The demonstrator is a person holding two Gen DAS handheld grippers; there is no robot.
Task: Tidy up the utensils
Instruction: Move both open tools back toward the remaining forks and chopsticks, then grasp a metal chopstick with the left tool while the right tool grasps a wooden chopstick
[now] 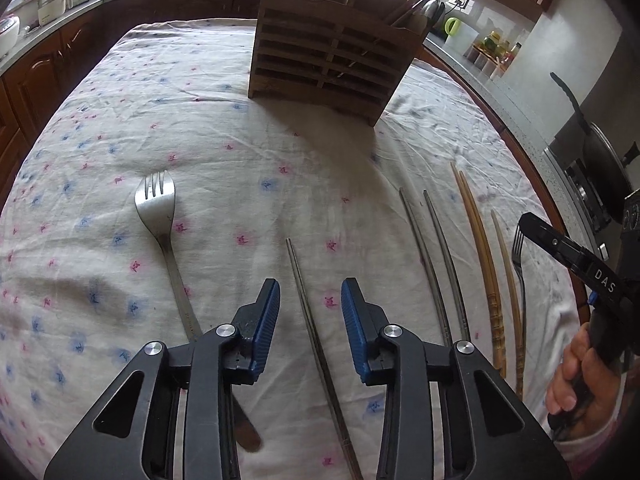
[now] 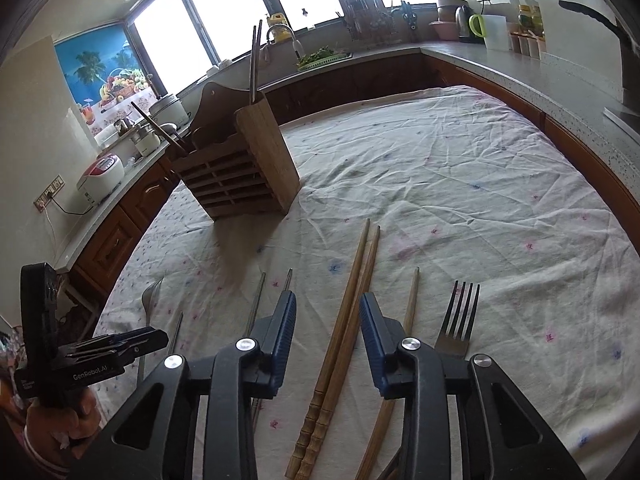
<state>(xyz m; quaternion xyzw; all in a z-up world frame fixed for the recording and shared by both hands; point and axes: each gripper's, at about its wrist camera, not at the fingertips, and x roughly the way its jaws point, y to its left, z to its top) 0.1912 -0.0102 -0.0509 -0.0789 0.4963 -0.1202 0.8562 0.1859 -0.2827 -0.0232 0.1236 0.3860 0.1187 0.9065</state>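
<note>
Left wrist view: the left gripper (image 1: 310, 320) hangs open over a single thin metal chopstick (image 1: 316, 344) lying on the desk's floral white cloth (image 1: 240, 140).

A wide silver fork (image 1: 160, 216) lies to its left, a metal chopstick pair (image 1: 436, 264) to its right, and the slatted wooden utensil holder (image 1: 332, 56) stands beyond. The right gripper (image 2: 328, 340), jaws apart and empty, sits above two carved wooden chopsticks (image 2: 348, 320), beside a lone wooden chopstick (image 2: 412, 300) and a dark four-tined fork (image 2: 460, 316).
</note>
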